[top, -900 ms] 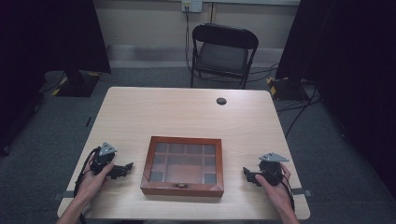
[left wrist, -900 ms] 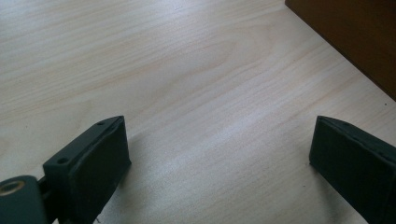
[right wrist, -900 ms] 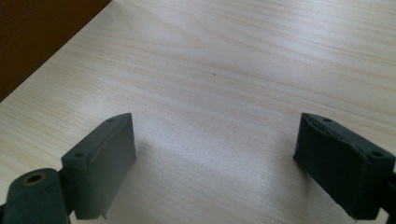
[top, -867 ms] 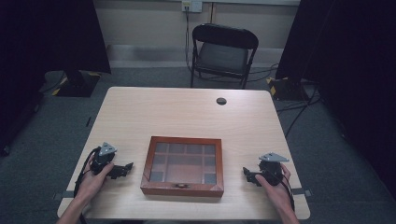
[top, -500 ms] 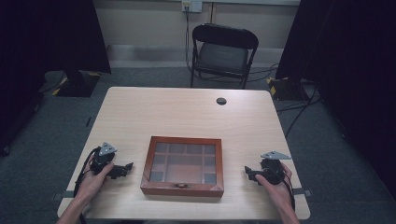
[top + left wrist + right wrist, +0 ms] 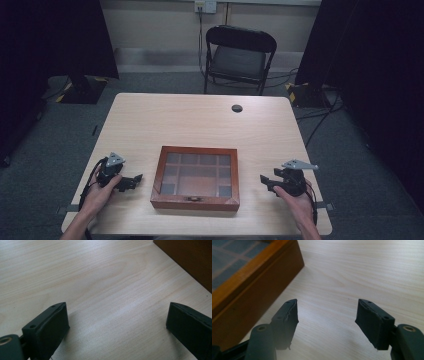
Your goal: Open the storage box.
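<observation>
A wooden box (image 6: 196,177) with a glass lid is sitting between the left gripper (image 6: 131,182) and right gripper (image 6: 266,183), both spread and holding nothing; no writing is showing.

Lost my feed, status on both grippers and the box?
Left gripper open, empty; right gripper open, empty. Brown wooden glass-lidded box closed, untouched between them. Nothing in the way.

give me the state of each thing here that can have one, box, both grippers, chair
wooden box: lid shut, glass top down, flat on the table
left gripper: jaws open, nothing between them, beside the box and apart from it
right gripper: jaws open, nothing between them, beside the box and apart from it
folding chair: unfolded, standing upright beyond the table, seat bare
</observation>
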